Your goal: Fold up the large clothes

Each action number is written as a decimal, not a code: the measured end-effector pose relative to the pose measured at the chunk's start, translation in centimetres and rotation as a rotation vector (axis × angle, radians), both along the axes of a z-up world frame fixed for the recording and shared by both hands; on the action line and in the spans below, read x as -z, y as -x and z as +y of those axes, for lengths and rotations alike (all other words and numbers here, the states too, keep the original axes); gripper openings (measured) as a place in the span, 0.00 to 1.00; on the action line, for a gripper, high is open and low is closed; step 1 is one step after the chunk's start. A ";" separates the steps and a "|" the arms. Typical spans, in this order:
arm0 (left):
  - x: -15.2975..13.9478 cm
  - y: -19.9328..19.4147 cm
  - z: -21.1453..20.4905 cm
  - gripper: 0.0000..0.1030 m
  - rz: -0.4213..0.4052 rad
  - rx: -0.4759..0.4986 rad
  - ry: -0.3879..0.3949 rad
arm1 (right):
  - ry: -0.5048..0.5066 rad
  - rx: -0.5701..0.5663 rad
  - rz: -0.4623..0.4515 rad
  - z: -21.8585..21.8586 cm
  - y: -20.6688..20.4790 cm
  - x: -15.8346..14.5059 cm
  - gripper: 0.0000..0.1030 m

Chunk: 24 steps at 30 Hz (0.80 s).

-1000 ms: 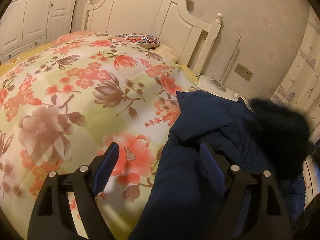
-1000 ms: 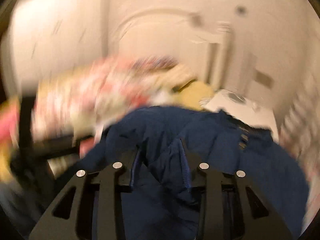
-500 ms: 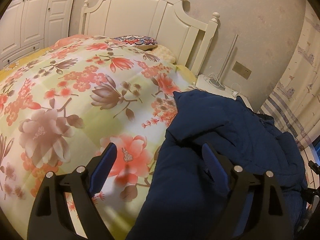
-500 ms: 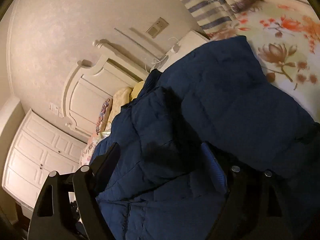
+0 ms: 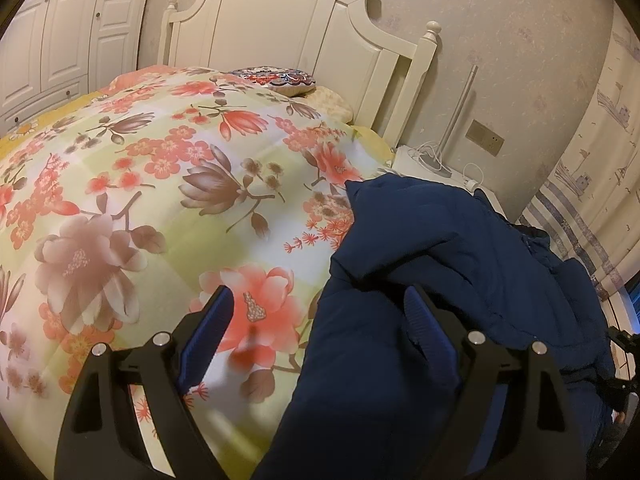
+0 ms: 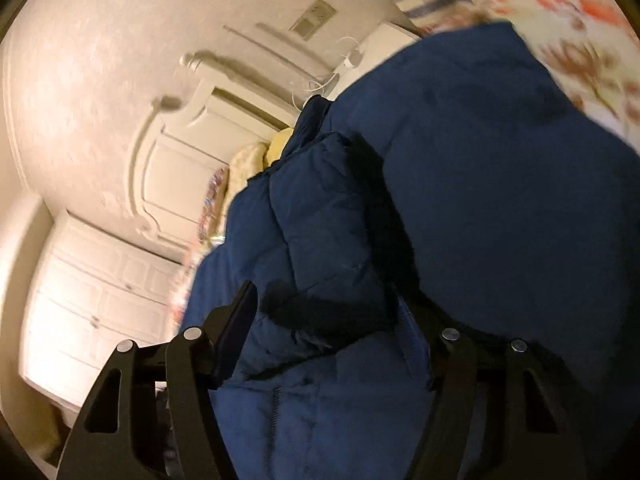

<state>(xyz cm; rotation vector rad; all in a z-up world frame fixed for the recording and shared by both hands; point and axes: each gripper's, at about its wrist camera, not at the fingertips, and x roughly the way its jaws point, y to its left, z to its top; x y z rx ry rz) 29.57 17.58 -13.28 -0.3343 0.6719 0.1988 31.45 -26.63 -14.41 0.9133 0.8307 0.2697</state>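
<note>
Bed quilt carries navy jacket, bunched at its right side. L fingers apart, straddling jacket's left edge; R fingers apart, over its folded panel; both adjacent.

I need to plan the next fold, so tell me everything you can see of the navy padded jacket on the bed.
The navy padded jacket is a bulky quilted coat of smooth, matte fabric, with stitched panels and a zipper showing in the right wrist view. It lies crumpled in a mound on the floral quilt, near the bed's edge by the nightstand, partly folded over itself. The left gripper is open, one finger over the jacket, one over the quilt. The right gripper is open with jacket fabric between its fingers.
</note>
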 end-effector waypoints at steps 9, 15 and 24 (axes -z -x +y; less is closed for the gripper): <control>0.2 0.1 0.0 0.84 0.002 -0.003 0.004 | 0.059 -0.057 0.003 2.8 -1.7 -0.5 0.64; 0.2 0.1 0.1 0.84 0.007 -0.001 0.011 | 0.222 -0.011 -0.242 3.2 0.8 -4.7 0.28; 0.2 0.2 0.1 0.84 0.003 -0.003 0.013 | 0.421 0.119 -0.191 -2.8 3.3 -6.3 0.20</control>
